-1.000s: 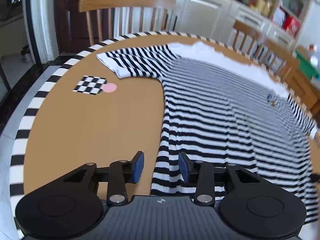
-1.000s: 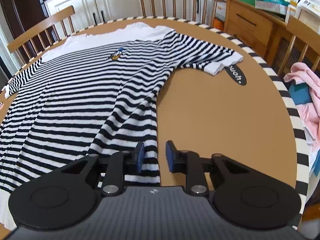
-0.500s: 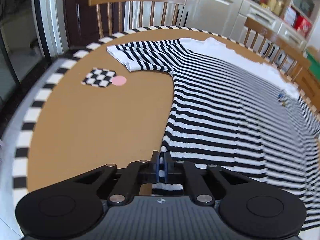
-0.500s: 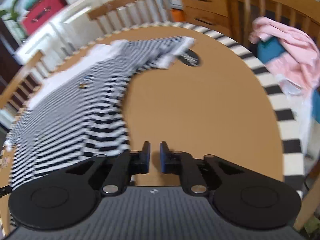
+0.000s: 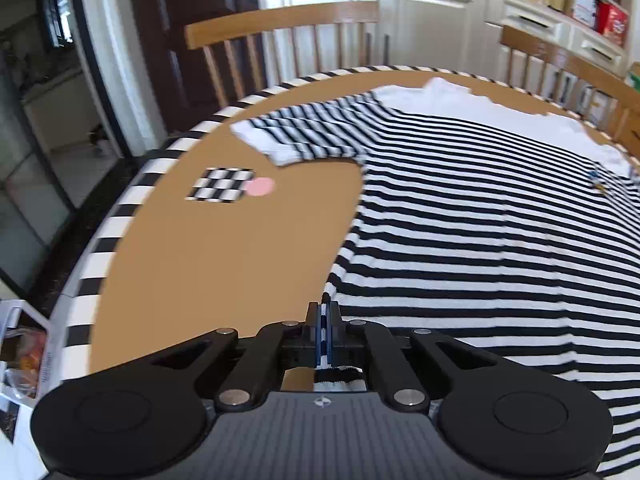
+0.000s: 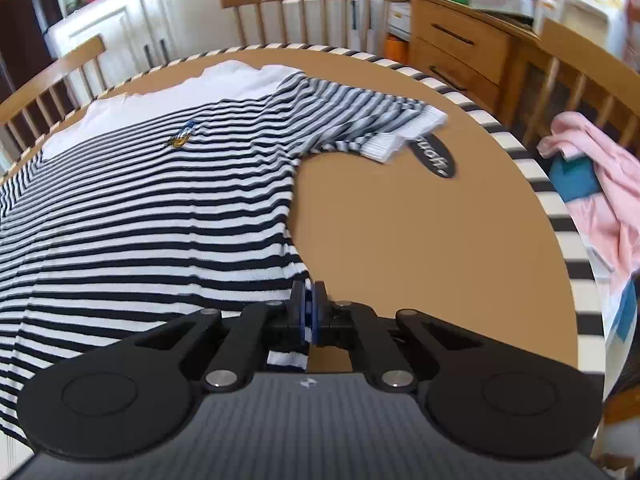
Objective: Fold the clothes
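A black-and-white striped T-shirt (image 5: 500, 232) lies spread face up on the round brown table (image 5: 224, 248), white collar at the far side. It also shows in the right wrist view (image 6: 152, 216) with a small duck emblem (image 6: 182, 138) on the chest. My left gripper (image 5: 323, 322) is shut on the shirt's near left hem corner and lifts it slightly. My right gripper (image 6: 308, 304) is shut on the near right hem corner, also raised a little. Both sleeves lie flat at the far sides.
A checkered marker with a pink dot (image 5: 230, 188) lies left of the shirt. A black oval sticker (image 6: 434, 156) lies by the right sleeve. Wooden chairs (image 5: 280, 40) ring the table. Pink and blue clothes (image 6: 592, 184) lie on a chair at the right.
Both grippers have closed on the shirt's near hem corners, first the left and then the right. Both have lifted the hem a little off the table.
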Demonstrator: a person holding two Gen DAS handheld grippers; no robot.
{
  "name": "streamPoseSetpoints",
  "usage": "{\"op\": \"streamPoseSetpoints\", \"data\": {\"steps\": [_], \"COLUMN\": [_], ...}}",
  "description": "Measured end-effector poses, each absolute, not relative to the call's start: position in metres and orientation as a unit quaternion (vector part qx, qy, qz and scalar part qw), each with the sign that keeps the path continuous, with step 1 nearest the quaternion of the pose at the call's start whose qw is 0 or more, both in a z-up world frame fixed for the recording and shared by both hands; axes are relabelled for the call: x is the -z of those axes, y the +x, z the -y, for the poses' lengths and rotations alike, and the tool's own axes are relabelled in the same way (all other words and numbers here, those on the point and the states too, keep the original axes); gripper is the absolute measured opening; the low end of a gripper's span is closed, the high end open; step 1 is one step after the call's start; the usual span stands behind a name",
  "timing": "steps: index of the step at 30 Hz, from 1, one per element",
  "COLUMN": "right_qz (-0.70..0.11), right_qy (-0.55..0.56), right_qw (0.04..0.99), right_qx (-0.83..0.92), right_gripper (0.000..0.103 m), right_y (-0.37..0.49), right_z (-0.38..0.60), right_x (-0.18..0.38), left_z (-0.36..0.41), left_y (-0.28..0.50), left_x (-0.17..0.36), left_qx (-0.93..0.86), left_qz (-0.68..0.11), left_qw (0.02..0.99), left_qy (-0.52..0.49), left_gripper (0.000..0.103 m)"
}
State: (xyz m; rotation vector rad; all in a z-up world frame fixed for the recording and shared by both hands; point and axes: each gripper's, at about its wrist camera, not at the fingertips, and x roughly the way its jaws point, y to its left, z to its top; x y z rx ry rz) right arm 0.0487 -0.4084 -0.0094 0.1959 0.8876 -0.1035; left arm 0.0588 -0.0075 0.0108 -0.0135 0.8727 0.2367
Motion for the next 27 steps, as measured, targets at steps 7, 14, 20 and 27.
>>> {"op": "streamPoseSetpoints", "data": {"steps": [7, 14, 20, 27], "right_qz": [-0.431, -0.446, -0.47, -0.469], "right_qy": [0.118, 0.125, 0.084, 0.035], "right_qw": [0.893, 0.886, 0.879, 0.882], "right_qx": [0.051, -0.009, -0.006, -0.037], "right_gripper": [0.046, 0.04, 0.039, 0.005], "right_y": [0.037, -0.056, -0.1, -0.099], "right_z": [0.413, 0.414, 0.384, 0.361], "right_x": [0.003, -0.012, 0.003, 0.001], "left_z": [-0.007, -0.036, -0.011, 0.017], "left_y": [0.059, -0.011, -0.062, -0.077], "left_x": [-0.019, -0.043, -0.029, -0.022], "left_qx": [-0.096, -0.042, -0.016, 0.011], "left_qz": [-0.44, -0.441, -0.479, -0.455], "left_qw": [0.892, 0.891, 0.876, 0.89], "left_qy": [-0.037, -0.103, -0.055, -0.01], "left_gripper": [0.036, 0.041, 0.058, 0.007]}}
